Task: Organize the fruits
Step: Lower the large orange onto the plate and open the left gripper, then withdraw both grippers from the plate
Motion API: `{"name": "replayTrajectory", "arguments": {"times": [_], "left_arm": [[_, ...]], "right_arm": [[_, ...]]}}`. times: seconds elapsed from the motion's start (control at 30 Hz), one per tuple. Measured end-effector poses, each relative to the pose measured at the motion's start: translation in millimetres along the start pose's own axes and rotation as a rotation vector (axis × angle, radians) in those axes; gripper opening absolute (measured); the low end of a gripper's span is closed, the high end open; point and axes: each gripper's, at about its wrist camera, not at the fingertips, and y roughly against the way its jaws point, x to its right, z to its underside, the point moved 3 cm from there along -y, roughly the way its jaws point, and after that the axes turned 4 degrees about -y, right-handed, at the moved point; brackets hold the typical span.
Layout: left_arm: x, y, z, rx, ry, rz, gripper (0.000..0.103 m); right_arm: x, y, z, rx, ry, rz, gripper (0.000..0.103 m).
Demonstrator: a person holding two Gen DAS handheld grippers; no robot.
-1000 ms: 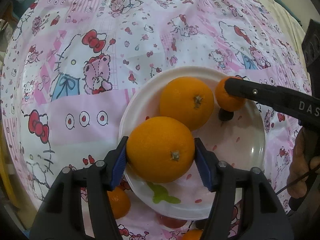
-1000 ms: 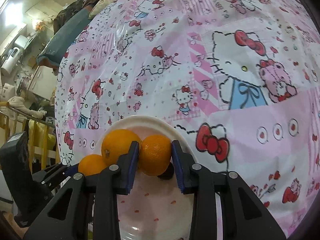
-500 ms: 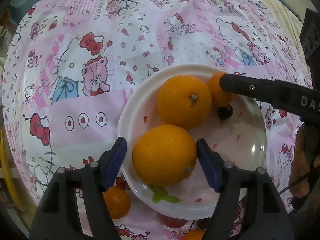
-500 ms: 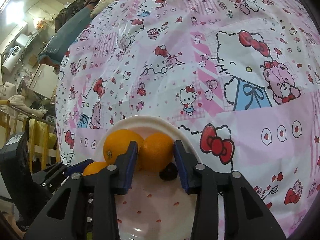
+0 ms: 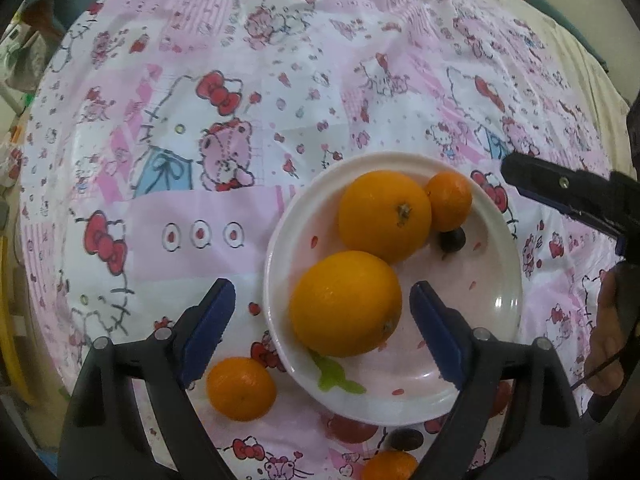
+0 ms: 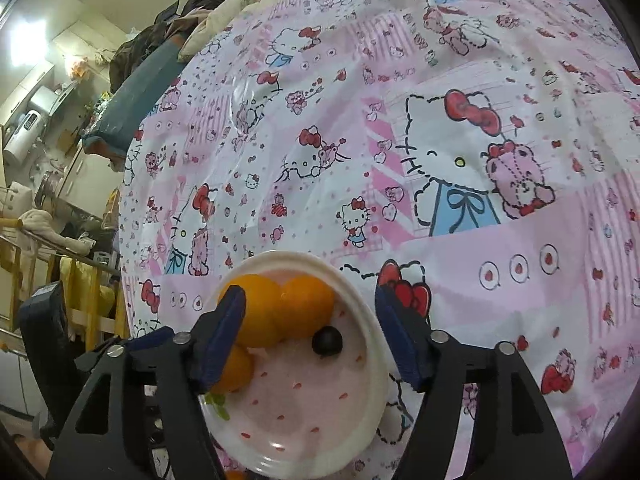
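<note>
A white plate [image 5: 500, 320] on the Hello Kitty cloth holds two large oranges [image 5: 346, 304] [image 5: 384, 216], a small mandarin [image 5: 450, 200] and a dark grape [image 5: 452, 239]. My left gripper [image 5: 322, 324] is open and empty, its jaws apart on either side of the near orange. My right gripper [image 6: 310, 340] is open and empty, drawn back above the plate [image 6: 372, 400]; the mandarin [image 6: 306, 306] and grape [image 6: 327, 341] lie between its jaws. It shows at the right in the left wrist view [image 5: 560, 192].
A loose mandarin [image 5: 241, 388] lies on the cloth left of the plate. Another orange fruit [image 5: 390, 466] and a dark grape [image 5: 404, 439] lie near the bottom edge. Room clutter and furniture [image 6: 48, 160] stand beyond the table's left side.
My left gripper opened and let the large orange go onto the plate. My right gripper opened, released the small mandarin and drew back from it.
</note>
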Motion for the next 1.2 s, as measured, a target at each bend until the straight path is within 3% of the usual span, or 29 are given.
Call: {"name": "replayTrajectory", "arguments": {"times": [0.1, 0.53, 0.87, 1.2], "left_arm": [[-5, 13, 4, 0.028, 0.018, -0.009, 0.087], [-22, 67, 22, 0.14, 0.066, -0.028, 0.087], [-25, 99, 52, 0.193, 0.081, -0.005, 0.087], [-21, 105, 67, 0.201, 0.063, -0.03, 0.087]], "right_arm": [[-3, 13, 4, 0.029, -0.002, 0.003, 0.081], [-15, 65, 41, 0.081, 0.003, 0.004, 0.082], [-23, 99, 86, 0.122, 0.01, -0.004, 0.082], [-13, 108, 118, 0.114, -0.002, 0.031, 0.082]]}}
